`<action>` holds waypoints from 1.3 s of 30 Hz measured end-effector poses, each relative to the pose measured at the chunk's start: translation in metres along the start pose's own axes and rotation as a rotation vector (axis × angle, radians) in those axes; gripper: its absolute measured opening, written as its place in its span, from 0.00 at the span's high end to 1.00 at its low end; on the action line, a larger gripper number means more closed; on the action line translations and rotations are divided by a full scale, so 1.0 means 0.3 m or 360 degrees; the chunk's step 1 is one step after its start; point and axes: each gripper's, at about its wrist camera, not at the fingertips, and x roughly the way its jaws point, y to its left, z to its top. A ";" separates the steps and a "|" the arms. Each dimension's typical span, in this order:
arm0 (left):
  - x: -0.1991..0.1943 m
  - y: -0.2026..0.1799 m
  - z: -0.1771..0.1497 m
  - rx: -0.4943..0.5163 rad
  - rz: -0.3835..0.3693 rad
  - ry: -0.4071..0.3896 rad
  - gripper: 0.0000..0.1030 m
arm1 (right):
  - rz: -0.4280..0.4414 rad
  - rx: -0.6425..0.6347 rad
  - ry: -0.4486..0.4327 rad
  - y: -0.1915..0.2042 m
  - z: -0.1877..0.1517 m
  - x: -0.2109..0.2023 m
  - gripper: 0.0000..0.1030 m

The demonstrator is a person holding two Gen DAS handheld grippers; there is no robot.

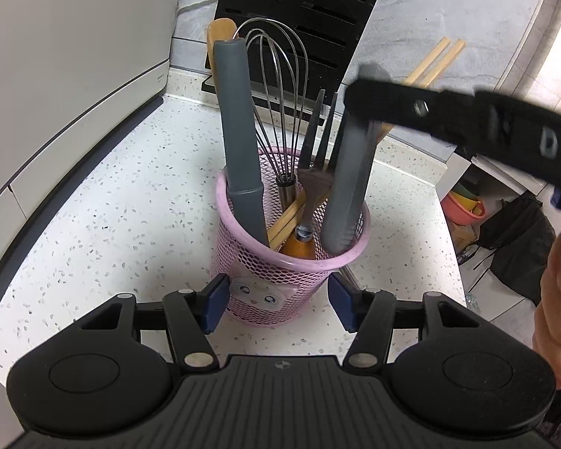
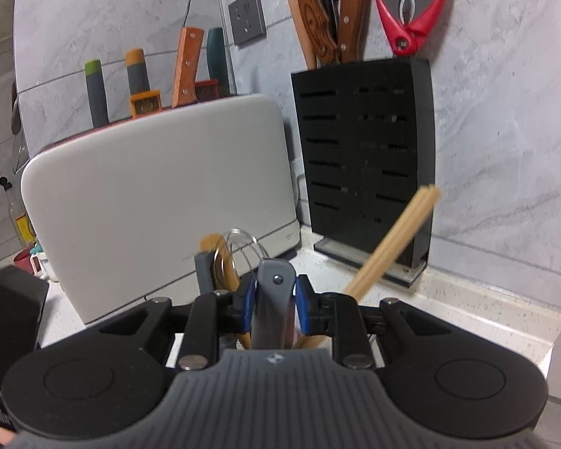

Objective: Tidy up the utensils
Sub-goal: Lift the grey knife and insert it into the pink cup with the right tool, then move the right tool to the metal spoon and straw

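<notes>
Tipping is the main worry here: the pink mesh holder (image 1: 291, 262) stands at centre frame on the speckled table (image 1: 112, 202), crammed with a grey-handled knife (image 1: 239, 142), a wire whisk (image 1: 276, 97), a dark fork (image 1: 318, 138), chopsticks (image 1: 434, 61) and a wooden spoon (image 1: 220, 30). The left gripper (image 1: 278, 303) sits low in its view with its fingers (image 1: 217, 301) released on either side of the holder's base, close beside the mesh, though contact cannot be made out; so the holder may not be braced at all. The right gripper (image 2: 275, 305), at lower centre of its own view, has its fingers clenched on the grey tongs (image 2: 273, 299), whose lower end is already inside the rim at the right of the holder. Pushing those tongs down at their present lean could likely wedge them against the fork or chopsticks, lever the light holder over, or flick the chopsticks out toward the table edge at the right of the frame. Letting go early could leave the tongs toppling outward over the rim.
</notes>
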 end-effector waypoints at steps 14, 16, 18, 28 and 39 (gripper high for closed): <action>-0.006 -0.009 0.000 0.0013 -0.0021 0.0008 0.40 | 0.0016 -0.0037 0.0380 0.009 -0.031 0.056 0.80; -0.009 -0.017 0.000 0.0032 -0.0032 0.0001 0.40 | 0.0049 -0.0036 0.0456 0.010 -0.040 0.076 0.80; -0.009 -0.022 0.000 0.0044 -0.0046 -0.0003 0.40 | 0.0059 -0.0043 0.0492 0.013 -0.045 0.087 0.80; -0.034 -0.007 -0.007 0.0117 -0.0036 -0.0097 0.19 | 0.0077 0.0002 0.0503 -0.005 -0.014 0.079 0.72; -0.012 -0.061 0.004 0.0403 0.0020 -0.0177 0.10 | -0.0003 0.0121 0.0393 -0.088 0.075 -0.026 0.67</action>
